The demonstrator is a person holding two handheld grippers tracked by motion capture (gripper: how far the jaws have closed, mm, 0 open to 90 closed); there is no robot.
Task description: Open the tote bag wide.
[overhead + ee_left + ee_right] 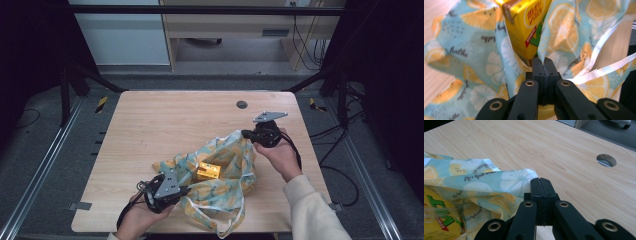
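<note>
bag: lemon-print cloth bag (225, 165) near my edge of the desk (165, 120), right of middle | carton: yellow drink carton (208, 171) in its mouth | left jaws (184, 191): clamped on near rim | right jaws (246, 134): clamped on far rim, lifted | why: opposite rims apart hold the mouth open around the carton

Patterned cloth bag (225, 170) on table (165, 125), yellow carton (208, 171) inside

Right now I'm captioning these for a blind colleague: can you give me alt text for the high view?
A person at a wooden table holds a lemon-print cloth bag open between two grippers, with a yellow drink carton inside. The left gripper pinches the near edge and the right gripper lifts the far edge.
</note>
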